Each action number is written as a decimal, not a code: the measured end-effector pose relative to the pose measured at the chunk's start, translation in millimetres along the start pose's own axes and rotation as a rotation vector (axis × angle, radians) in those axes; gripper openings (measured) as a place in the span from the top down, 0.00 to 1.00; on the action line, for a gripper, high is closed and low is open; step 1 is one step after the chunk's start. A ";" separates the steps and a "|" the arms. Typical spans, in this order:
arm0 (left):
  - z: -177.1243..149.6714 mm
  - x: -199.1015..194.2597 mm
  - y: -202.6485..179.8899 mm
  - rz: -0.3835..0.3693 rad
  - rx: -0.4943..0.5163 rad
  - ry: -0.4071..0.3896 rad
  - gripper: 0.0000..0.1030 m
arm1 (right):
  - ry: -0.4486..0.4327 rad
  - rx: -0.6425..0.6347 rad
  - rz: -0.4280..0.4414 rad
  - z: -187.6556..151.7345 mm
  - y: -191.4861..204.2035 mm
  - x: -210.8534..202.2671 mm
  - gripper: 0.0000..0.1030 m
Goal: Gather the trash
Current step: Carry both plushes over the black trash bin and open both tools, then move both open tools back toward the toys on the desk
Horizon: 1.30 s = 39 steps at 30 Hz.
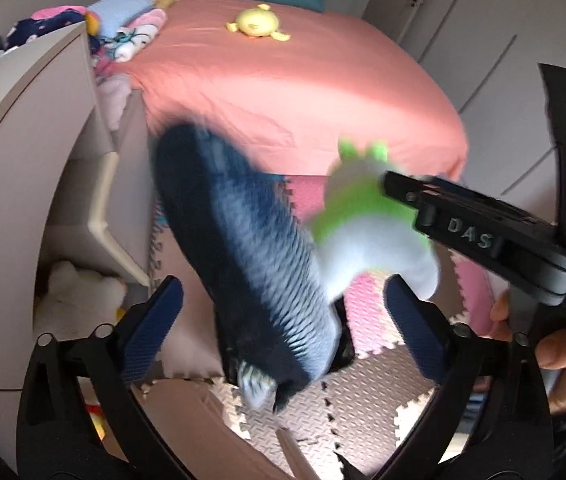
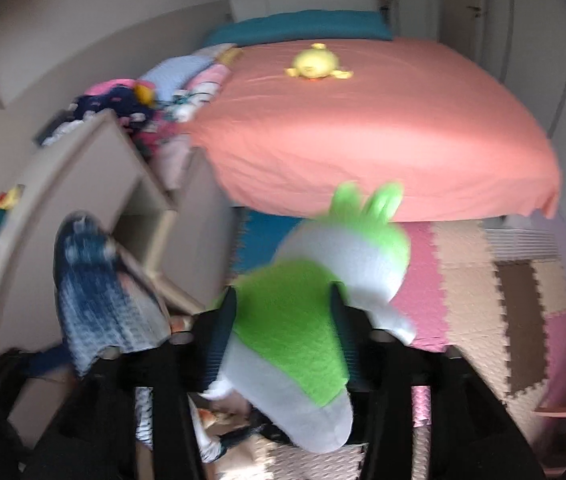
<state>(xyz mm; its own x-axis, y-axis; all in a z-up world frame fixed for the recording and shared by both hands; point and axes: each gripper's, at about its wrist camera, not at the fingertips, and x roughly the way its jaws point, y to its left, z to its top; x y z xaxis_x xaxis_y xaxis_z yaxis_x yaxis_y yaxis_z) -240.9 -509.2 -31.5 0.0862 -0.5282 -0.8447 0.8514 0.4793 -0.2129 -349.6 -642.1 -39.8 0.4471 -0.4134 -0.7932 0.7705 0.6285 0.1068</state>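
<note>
A dark blue and white striped sock [image 1: 251, 264], blurred, hangs between the fingers of my left gripper [image 1: 283, 284]. That gripper's jaws stand wide open and neither blue pad [image 1: 155, 320] touches the sock. The same sock [image 2: 91, 292] shows at the left of the right wrist view. A green and white sock-like piece with two ear tips [image 2: 303, 320], also blurred, lies between the fingers of my right gripper [image 2: 283, 290]. Those jaws stand apart and I see no pinch on it. In the left wrist view the right gripper [image 1: 395, 184] reaches in from the right beside that green piece [image 1: 355, 208].
A bed with a salmon sheet [image 1: 303, 80] fills the back, with a yellow plush toy [image 1: 255, 22] on it. Beige drawers [image 1: 43, 120] and piled clothes [image 1: 123, 28] stand on the left. Foam puzzle mats [image 2: 483, 300] cover the floor. A hand [image 1: 563, 352] holds the right tool.
</note>
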 end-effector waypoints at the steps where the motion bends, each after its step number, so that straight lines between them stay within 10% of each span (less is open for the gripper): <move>1: -0.9 3.7 0.0 0.012 -0.006 0.009 0.06 | -0.021 0.015 -0.038 -1.2 -4.6 1.1 0.21; 6: -2.2 22.9 11.7 0.004 -0.057 0.091 0.06 | -0.019 0.070 -0.042 -2.3 -20.7 7.7 0.20; 20: 0.4 -16.8 42.1 0.031 -0.102 0.007 0.06 | -0.048 0.002 0.047 13.6 29.1 -11.8 0.20; 39: -10.2 -190.9 212.7 0.331 -0.276 -0.213 0.06 | -0.143 -0.369 0.425 52.7 278.0 -88.8 0.19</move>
<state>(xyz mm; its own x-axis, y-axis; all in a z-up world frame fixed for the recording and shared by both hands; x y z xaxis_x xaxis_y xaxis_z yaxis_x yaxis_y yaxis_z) -81.5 -299.3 79.5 0.4581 -0.4339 -0.7758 0.5940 0.7987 -0.0960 -151.1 -465.4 91.9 0.7591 -0.1437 -0.6349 0.3124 0.9361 0.1616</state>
